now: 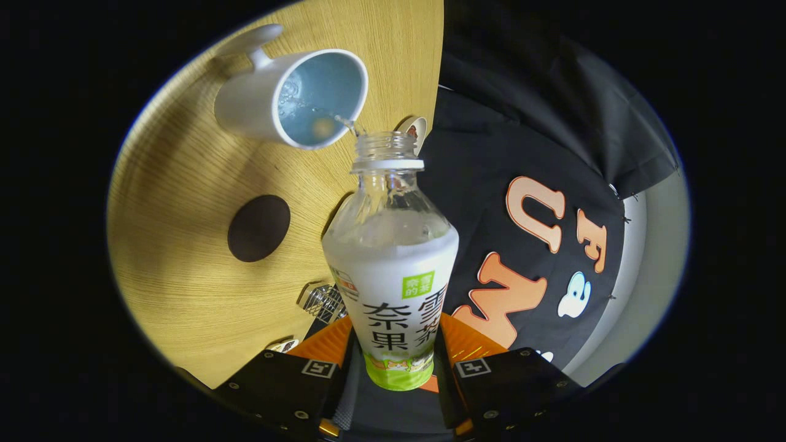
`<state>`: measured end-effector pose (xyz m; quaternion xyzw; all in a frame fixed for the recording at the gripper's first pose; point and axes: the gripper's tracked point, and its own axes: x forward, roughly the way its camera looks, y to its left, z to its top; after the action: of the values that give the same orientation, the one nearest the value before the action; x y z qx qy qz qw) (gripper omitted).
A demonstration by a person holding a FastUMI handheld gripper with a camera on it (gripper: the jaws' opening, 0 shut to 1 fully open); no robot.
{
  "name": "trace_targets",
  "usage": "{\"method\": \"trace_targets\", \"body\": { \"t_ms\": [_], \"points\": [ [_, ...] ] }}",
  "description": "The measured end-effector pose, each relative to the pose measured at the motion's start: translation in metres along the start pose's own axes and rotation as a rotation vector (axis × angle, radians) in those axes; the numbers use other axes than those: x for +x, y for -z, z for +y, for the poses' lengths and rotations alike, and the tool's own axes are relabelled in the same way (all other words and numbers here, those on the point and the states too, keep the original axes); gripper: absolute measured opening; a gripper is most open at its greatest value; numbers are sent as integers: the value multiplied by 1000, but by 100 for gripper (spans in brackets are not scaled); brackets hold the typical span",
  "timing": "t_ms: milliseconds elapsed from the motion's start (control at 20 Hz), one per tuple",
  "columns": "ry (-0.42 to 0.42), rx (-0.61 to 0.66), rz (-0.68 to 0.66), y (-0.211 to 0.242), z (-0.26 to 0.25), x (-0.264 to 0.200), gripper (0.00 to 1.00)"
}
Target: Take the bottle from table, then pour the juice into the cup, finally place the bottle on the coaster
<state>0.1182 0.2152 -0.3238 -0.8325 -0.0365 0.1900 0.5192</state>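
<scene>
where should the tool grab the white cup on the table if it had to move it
Take the cup by its round body, fingers on opposite sides of the wall, coming in level from the side away from the handle. It holds liquid, so keep it upright. Right now the tool is shut on the bottle, pouring.

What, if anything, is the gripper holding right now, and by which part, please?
The gripper is shut on the bottle, both fingers pressing its lower, labelled body near the base.
</scene>
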Motion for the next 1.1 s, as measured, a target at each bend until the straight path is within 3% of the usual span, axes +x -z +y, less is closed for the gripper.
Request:
{"method": "trace_targets", "body": {
  "t_ms": [1100],
  "points": [
    [-79,-41,65,-8,-4,-10,56]
  ]
}}
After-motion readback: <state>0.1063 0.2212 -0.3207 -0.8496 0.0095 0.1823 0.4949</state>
